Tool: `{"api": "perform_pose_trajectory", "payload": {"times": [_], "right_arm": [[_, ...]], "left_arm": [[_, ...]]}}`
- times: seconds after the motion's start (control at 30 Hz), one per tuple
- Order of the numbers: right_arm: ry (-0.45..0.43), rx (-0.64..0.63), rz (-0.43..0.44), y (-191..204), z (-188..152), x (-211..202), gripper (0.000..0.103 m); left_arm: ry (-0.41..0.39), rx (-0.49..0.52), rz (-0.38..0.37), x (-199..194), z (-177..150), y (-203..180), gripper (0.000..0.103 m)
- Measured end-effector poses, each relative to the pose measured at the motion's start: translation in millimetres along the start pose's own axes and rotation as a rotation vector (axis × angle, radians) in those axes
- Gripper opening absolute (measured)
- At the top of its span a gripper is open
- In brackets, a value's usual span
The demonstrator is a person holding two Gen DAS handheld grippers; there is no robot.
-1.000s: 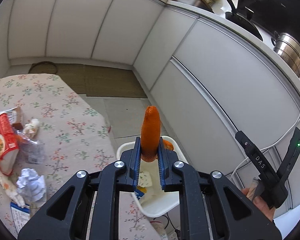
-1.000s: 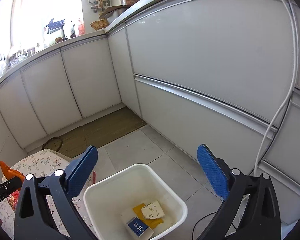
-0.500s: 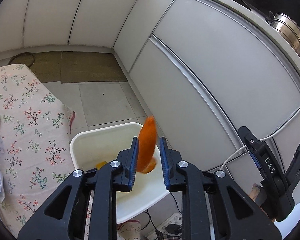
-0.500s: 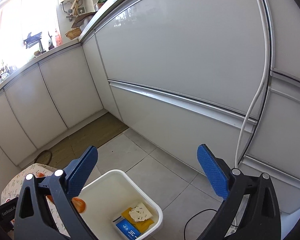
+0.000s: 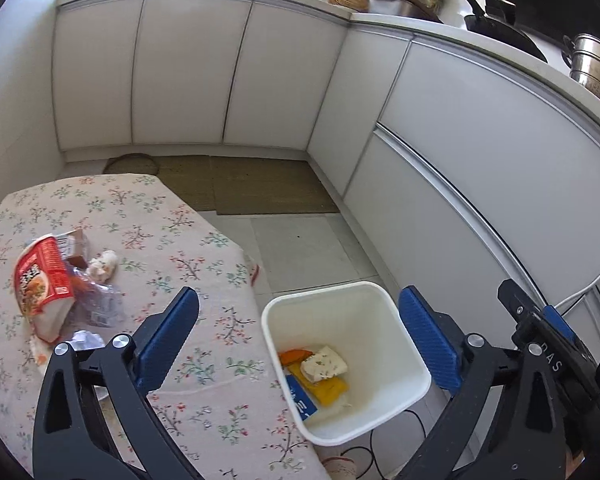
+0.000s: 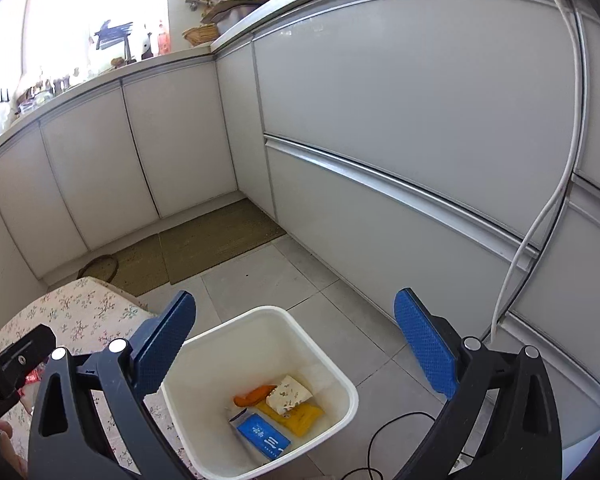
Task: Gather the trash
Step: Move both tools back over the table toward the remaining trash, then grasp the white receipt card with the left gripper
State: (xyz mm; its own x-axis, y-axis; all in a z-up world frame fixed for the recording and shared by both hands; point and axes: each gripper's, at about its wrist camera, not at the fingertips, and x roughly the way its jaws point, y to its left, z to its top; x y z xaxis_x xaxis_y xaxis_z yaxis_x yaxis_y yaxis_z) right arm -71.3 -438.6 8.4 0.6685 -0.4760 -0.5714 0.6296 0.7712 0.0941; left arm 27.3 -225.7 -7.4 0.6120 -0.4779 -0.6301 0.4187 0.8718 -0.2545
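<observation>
1. Left gripper (image 5: 298, 340): jaws have just been opening and now stand spread wide, nothing between the blue pads (image 5: 428, 340). It hangs over the table edge and the bin.
2. Right gripper (image 6: 296, 344): jaws spread wide, empty, hovering above the bin. Its body also shows at the right edge of the left wrist view.
3. Orange peel (image 6: 254, 395): lies loose at the bottom of the white bin (image 6: 260, 314). Curved strip, bright orange, part tucked under a pale speckled piece (image 6: 289, 394).
4. Other trash in the bin: a yellow wrapper (image 6: 300, 416) under the pale piece, a blue packet (image 6: 264, 440) with white print beside it.
5. Bin: white plastic, square with rounded corners, on the tiled floor just beside the table, close to the grey cabinets (image 6: 400, 100).
6. Table (image 5: 160, 232): floral cloth, trash not yet collected at its left side. A red noodle packet (image 5: 40, 284), a clear crumpled plastic wrap (image 5: 100, 304) touching it, a small brown box (image 5: 76, 246) behind, a whitish crumpled lump (image 5: 104, 266) beside the box.
7. Crumpled white paper (image 5: 86, 340) sits just by the left finger; partly hidden.
8. Floor: woven mats (image 5: 260, 188) along the cabinet base, well apart from the bin.
</observation>
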Motion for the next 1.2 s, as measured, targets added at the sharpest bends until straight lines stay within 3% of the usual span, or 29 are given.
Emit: {"api": "perform_pose_trajectory", "payload": {"times": [0.23,0.4,0.57,0.73,0.87,1.1,1.2], "right_arm": [[0.036,-0.072,0.083,50.1,-19.0,-19.8,0.097],[0.127,-0.153,0.178,95.1,-43.4,-22.7,0.097],[0.121,-0.267,0.232,135.5,-60.2,-31.8,0.097],[0.177,-0.290,0.296,159.8,-69.5,-27.1,0.097],[0.237,-0.303,0.326,174.8,-77.4,-16.9,0.097],[0.438,-0.298,0.424,201.4,-101.8,11.8,0.097],[0.546,-0.248,0.477,210.2,-111.9,26.5,0.097]], "left_arm": [[0.029,0.013,0.135,-30.6,-13.6,48.4,0.096],[0.096,0.012,0.243,-49.7,-29.4,97.6,0.096],[0.173,-0.003,0.325,-55.9,-48.9,148.0,0.096],[0.346,-0.051,0.313,-36.6,-76.0,192.7,0.096],[0.499,-0.026,0.325,-10.0,-100.9,208.1,0.096],[0.602,-0.036,0.317,17.5,-122.6,222.8,0.096],[0.626,-0.025,0.320,25.8,-130.8,225.6,0.090]]}}
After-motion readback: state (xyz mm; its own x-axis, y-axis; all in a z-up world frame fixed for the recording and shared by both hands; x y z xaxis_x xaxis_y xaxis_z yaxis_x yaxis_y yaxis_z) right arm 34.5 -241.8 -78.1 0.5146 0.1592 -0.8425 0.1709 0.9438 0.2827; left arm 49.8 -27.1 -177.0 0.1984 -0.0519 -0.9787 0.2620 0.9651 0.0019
